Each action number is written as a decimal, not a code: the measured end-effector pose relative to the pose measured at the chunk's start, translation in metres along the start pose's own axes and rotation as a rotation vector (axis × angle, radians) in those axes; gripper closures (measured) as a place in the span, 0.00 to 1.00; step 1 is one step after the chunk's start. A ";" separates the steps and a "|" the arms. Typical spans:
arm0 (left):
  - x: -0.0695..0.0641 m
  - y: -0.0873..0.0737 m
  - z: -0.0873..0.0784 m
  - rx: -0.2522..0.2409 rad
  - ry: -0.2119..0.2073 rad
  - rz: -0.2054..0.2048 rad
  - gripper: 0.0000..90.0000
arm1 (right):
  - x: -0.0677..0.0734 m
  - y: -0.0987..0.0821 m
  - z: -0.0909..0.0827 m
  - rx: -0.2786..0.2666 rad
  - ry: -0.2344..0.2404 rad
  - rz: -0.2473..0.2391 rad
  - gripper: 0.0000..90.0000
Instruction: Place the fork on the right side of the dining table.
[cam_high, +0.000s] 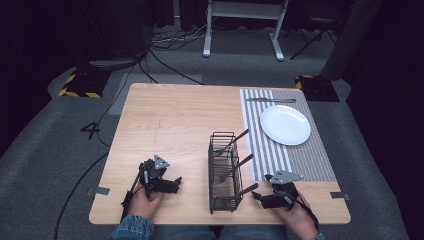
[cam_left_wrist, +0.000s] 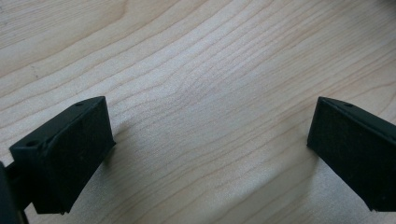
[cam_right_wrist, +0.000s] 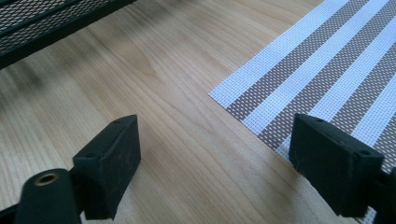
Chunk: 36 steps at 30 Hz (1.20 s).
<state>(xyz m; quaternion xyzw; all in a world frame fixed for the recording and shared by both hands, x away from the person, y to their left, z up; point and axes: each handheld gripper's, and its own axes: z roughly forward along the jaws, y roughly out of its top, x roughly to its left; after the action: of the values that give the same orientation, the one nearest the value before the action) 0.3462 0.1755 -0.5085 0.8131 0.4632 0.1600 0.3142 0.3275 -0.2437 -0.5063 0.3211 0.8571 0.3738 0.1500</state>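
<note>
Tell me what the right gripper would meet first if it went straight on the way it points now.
Probably the table itself. The right gripper, open, tilts down at bare wood near the corner of the striped mat. If it stayed level it would likely slide between the mat and the black basket, though depth is unclear.

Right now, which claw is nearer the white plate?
Right. The right claw sits at the near edge of the striped placemat on which the plate lies. The left claw is across the wire caddy, on bare wood.
</note>
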 end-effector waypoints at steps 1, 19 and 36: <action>0.000 0.000 0.000 0.000 0.000 0.000 0.00 | 0.000 0.000 0.000 -0.002 -0.003 0.005 0.20; 0.000 0.000 0.000 0.001 0.000 0.000 0.00 | 0.005 0.010 -0.024 -0.008 0.043 0.039 0.62; 0.000 0.000 0.000 0.000 0.000 0.000 0.00 | 0.017 0.048 -0.078 -0.059 0.164 0.090 0.65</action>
<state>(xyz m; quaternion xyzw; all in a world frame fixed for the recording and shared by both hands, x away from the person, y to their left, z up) 0.3462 0.1755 -0.5085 0.8131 0.4633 0.1599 0.3141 0.2972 -0.2501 -0.4183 0.3232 0.8398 0.4303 0.0715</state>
